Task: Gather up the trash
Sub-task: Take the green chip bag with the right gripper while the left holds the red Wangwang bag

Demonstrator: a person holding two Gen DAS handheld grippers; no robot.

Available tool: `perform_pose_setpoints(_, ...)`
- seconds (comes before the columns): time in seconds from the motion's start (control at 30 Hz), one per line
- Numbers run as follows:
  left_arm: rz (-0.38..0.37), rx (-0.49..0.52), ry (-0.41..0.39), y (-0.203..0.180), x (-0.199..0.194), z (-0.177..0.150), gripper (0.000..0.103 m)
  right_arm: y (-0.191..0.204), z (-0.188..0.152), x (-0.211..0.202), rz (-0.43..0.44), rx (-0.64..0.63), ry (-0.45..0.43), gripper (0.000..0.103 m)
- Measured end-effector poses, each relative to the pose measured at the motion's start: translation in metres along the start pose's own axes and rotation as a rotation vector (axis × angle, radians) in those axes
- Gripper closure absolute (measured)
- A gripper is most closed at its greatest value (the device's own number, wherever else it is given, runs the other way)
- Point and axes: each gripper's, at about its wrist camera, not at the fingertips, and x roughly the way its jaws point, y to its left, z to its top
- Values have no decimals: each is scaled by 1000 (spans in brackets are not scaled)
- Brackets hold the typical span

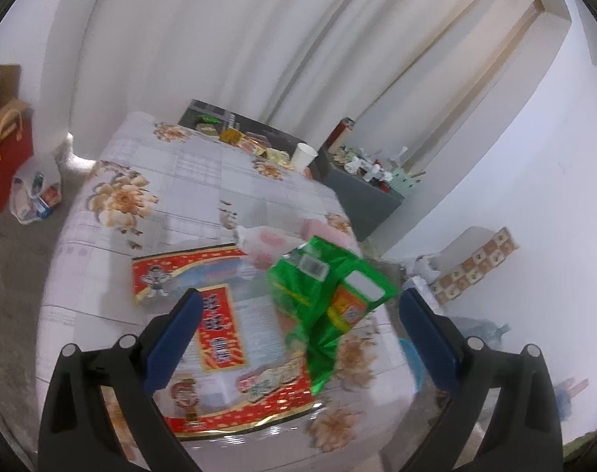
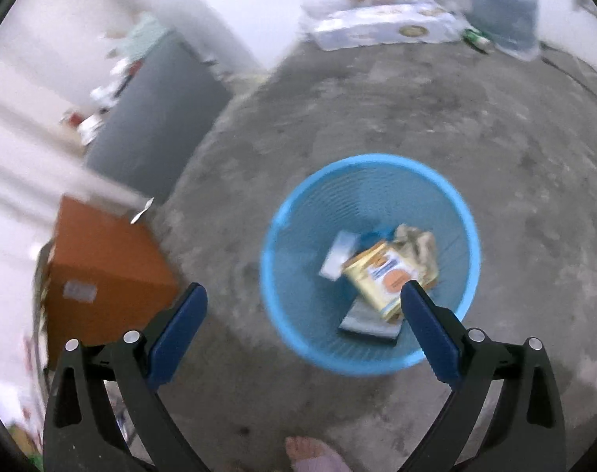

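A crumpled green wrapper (image 1: 322, 287) stands on the floral tablecloth (image 1: 172, 181), partly on a large flat red snack bag (image 1: 219, 330). My left gripper (image 1: 301, 299) is open just above the table, and the green wrapper sits between its blue fingers (image 1: 172, 338) without either pad touching it. A pink packet (image 1: 270, 244) lies behind the wrapper. On the concrete floor stands a blue mesh basket (image 2: 451, 212) holding a yellow packet (image 2: 381, 275), a white packet (image 2: 339, 253) and a dark one (image 2: 367, 324). Above the basket, my right gripper (image 2: 303, 291) hangs open and empty.
A white paper cup (image 1: 304, 155) and small wrappers (image 1: 255, 145) lie at the table's far end. An orange cardboard box (image 2: 101, 267) and a grey cabinet (image 2: 157, 118) stand left of the basket. A person's bare foot (image 2: 314, 454) is near the bottom edge. A red gift bag (image 1: 5, 165) stands on the floor.
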Motion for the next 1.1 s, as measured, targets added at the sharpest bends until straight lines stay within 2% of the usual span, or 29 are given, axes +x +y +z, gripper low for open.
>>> perform_pose_setpoints(0.27, 105, 79, -24, 24, -6, -38, 6, 117, -104, -116, 290, -242, 23, 8)
perform_pose_setpoints(0.43, 99, 129, 11, 32, -1, -73, 6, 190, -165, -147, 402, -382, 73, 8)
perform_pose_setpoints(0.67, 156, 406, 10, 5, 8, -140, 5, 288, -235, -150, 459, -566, 88, 8)
perform_pose_setpoints(0.77, 280, 564, 25, -6, 27, -166, 6, 316, -255, -147, 472, -616, 122, 8)
perform_pose_setpoints(0.87, 397, 763, 13, -16, 42, -190, 5, 331, -268, -147, 491, -642, 152, 8)
perform_pose_setpoints(0.97, 485, 934, -10, -21, 55, -210, 6, 341, -277, -144, 507, -654, 195, 8)
perform_pose_setpoints(1.1, 546, 1084, -23, -26, 72, -225, 10, 358, -288, -138, 520, -655, 236, 8)
